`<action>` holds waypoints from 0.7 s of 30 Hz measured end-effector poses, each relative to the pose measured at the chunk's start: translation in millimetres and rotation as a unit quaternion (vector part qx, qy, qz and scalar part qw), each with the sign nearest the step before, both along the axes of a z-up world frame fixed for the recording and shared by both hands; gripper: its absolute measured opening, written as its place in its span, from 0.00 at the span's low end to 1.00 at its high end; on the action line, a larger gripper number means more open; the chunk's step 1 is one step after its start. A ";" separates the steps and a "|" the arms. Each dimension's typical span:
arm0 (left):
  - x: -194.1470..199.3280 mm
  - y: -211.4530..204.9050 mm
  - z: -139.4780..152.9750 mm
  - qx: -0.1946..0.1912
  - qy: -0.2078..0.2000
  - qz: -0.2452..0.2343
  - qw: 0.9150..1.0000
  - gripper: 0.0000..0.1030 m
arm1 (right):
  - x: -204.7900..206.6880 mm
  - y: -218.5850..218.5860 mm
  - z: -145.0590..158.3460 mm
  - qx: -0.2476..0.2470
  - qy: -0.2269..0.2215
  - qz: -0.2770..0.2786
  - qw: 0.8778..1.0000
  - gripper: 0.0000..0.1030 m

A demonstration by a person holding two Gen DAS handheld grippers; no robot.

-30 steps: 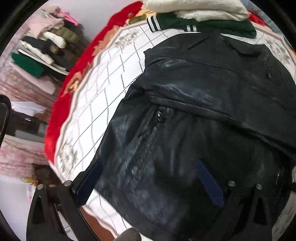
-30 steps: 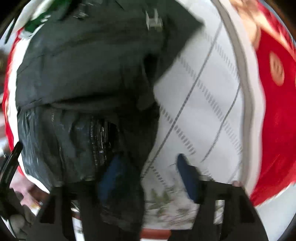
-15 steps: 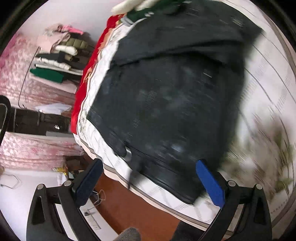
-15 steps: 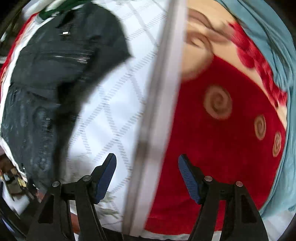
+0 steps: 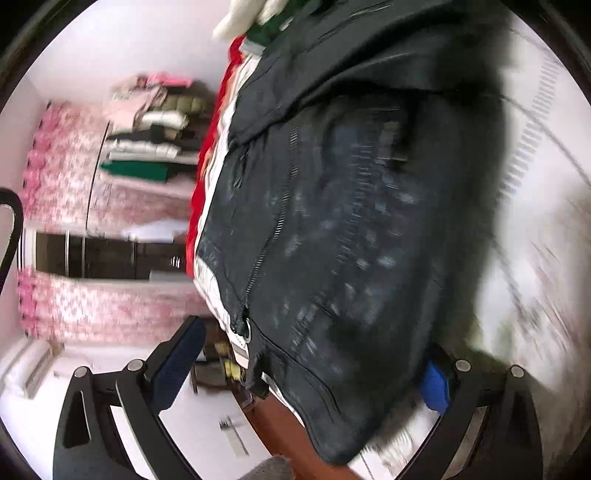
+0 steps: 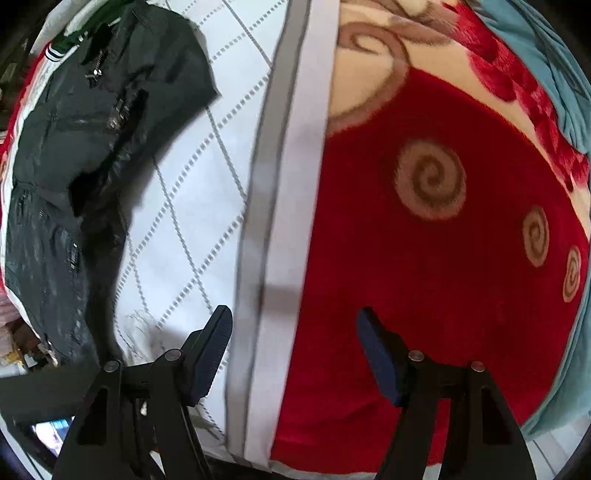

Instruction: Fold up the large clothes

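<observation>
A black zip-front jacket [image 5: 351, 221] lies on a white quilted cover [image 5: 535, 229], its hem at the near edge. It also shows at the left of the right wrist view [image 6: 92, 129]. My left gripper [image 5: 306, 373] is open, its jaws spread wide on either side of the jacket's lower hem; the right finger's blue pad [image 5: 436, 384] is partly hidden behind the fabric. My right gripper [image 6: 295, 354] is open and empty, hovering over the white cover's grey border [image 6: 273, 184] and the red blanket [image 6: 424, 277], apart from the jacket.
Folded clothes, green and cream [image 5: 273, 22], sit beyond the jacket's collar. A shelf of stacked clothes [image 5: 147, 136] stands by a pink floral curtain [image 5: 74, 184] to the left. A teal cloth [image 6: 561, 74] lies past the red blanket.
The right gripper let go of the jacket and swung right over the red blanket. The left gripper pulled back toward the jacket's hem and the view tilted; jacket now closer between its jaws.
</observation>
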State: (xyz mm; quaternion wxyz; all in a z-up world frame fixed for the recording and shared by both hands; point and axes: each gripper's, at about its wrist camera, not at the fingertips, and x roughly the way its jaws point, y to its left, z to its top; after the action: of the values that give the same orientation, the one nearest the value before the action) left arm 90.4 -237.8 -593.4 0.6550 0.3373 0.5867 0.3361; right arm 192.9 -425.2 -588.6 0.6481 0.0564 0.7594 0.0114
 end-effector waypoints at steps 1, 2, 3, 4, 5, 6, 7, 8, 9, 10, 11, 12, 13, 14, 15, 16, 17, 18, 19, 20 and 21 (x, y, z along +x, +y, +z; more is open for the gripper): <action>6.0 8.4 -1.0 0.005 -0.001 0.016 1.000 1.00 | 4.1 -1.2 3.2 0.006 -0.003 -0.002 1.000 0.69; 11.7 15.5 -2.4 0.005 -0.001 0.029 1.000 1.00 | 8.1 -1.5 3.5 0.008 -0.004 -0.002 1.000 0.69; 14.0 17.5 -4.7 0.007 -0.001 0.039 0.999 1.00 | 12.5 -2.0 5.5 0.011 -0.008 -0.003 1.000 0.69; 18.8 23.2 -6.0 0.007 -0.002 0.048 0.999 1.00 | 15.7 -0.5 5.8 0.017 -0.009 -0.004 1.000 0.69; 22.7 27.3 -6.1 0.006 -0.005 0.054 0.999 1.00 | 20.4 -4.4 5.6 0.024 -0.010 -0.008 1.000 0.69; 24.1 26.2 -5.5 0.005 -0.007 0.059 0.998 1.00 | 27.2 -7.5 5.8 0.036 -0.014 -0.013 0.999 0.69; 25.3 28.5 -4.3 -0.002 -0.010 0.066 0.998 1.00 | 31.5 -8.7 7.0 0.051 -0.020 -0.020 0.998 0.69; 25.2 29.8 -2.3 -0.012 -0.016 0.073 0.997 0.99 | 39.2 -8.1 7.3 0.069 -0.027 -0.026 0.997 0.69; 24.9 32.9 -0.3 -0.027 -0.021 0.079 0.996 0.92 | 44.0 -13.4 8.8 0.090 -0.035 -0.034 0.995 0.69; 24.3 37.1 2.8 -0.049 -0.028 0.084 0.995 0.87 | 54.1 -15.8 10.2 0.114 -0.043 -0.044 0.992 0.69; 25.4 40.3 5.0 -0.066 -0.031 0.086 0.994 0.73 | 65.4 -13.9 13.9 0.133 -0.047 -0.050 0.989 0.69; 25.1 43.1 7.2 -0.090 -0.034 0.088 0.991 0.55 | 73.0 -14.7 11.9 0.173 -0.051 -0.064 0.981 0.69; 26.8 45.6 8.3 -0.105 -0.034 0.089 0.990 0.46 | 74.9 -14.7 9.7 0.207 -0.054 -0.077 0.974 0.69; 27.9 46.3 9.4 -0.123 -0.036 0.090 0.988 0.31 | 81.8 -11.5 3.5 0.238 -0.056 -0.090 0.965 0.69; 28.9 46.6 9.3 -0.134 -0.036 0.089 0.986 0.18 | 83.7 -7.6 -3.5 0.267 -0.055 -0.103 0.957 0.69; 29.9 45.6 8.7 -0.136 -0.036 0.089 0.986 0.16 | 83.6 1.9 -13.5 0.293 -0.052 -0.116 0.948 0.69; 31.0 45.6 8.6 -0.136 -0.038 0.091 0.986 0.14 | 87.1 4.6 -23.6 0.311 -0.050 -0.129 0.940 0.69; 31.7 46.9 8.8 -0.141 -0.042 0.096 0.985 0.13 | 88.4 6.0 -26.2 0.323 -0.048 -0.142 0.934 0.69; 32.4 46.9 7.8 -0.144 -0.043 0.100 0.983 0.13 | 87.0 5.2 -31.2 0.331 -0.045 -0.151 0.930 0.69; 33.5 47.3 6.9 -0.145 -0.044 0.104 0.983 0.12 | 84.1 19.9 -45.9 0.338 -0.042 -0.157 0.927 0.69; 34.7 46.9 5.5 -0.147 -0.045 0.106 0.982 0.12 | 87.3 17.1 -51.2 0.350 -0.036 -0.168 0.921 0.69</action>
State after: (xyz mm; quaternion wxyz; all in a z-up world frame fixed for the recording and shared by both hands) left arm 125.1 -190.8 -587.9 0.6840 0.1572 0.6320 0.3287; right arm 280.2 -408.1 -639.8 0.6063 0.4062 0.6623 0.1697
